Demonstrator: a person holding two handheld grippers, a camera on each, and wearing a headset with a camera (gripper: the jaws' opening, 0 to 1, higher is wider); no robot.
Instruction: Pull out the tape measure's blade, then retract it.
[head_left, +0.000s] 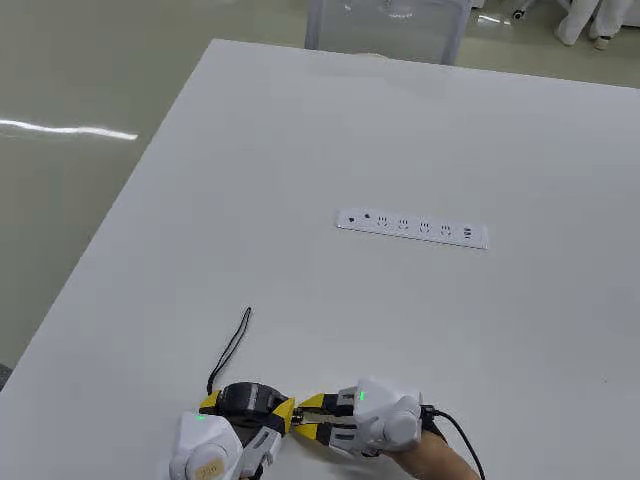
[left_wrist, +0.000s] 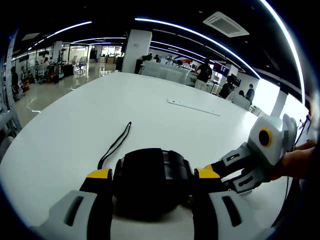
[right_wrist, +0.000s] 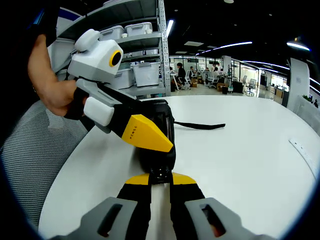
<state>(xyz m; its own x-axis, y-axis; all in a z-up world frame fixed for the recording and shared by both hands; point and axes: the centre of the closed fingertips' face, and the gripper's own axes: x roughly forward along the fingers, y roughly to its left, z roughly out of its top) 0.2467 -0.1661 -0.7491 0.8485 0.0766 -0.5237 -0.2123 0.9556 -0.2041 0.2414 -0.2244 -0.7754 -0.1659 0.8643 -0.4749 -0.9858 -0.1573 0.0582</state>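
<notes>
The black tape measure (head_left: 250, 398) lies near the table's front edge, its black wrist strap (head_left: 231, 347) trailing away over the table. My left gripper (left_wrist: 152, 175) is shut on the case (left_wrist: 150, 192), one yellow-tipped jaw on each side. From the right, my right gripper (right_wrist: 160, 179) is shut on the blade's end hook (right_wrist: 159, 174) right at the case's mouth. Only a very short bit of blade (head_left: 301, 413) shows between case and right gripper (head_left: 310, 417). The left gripper (right_wrist: 107, 80) and the hand holding it appear at the left of the right gripper view.
A white power strip (head_left: 412, 228) lies mid-table, beyond the tape measure. The white table (head_left: 300, 150) stretches wide to the far side; its left edge (head_left: 100, 240) runs diagonally. A cable (head_left: 455, 432) trails from the right gripper. Shelves with bins (right_wrist: 140, 35) stand behind the left gripper.
</notes>
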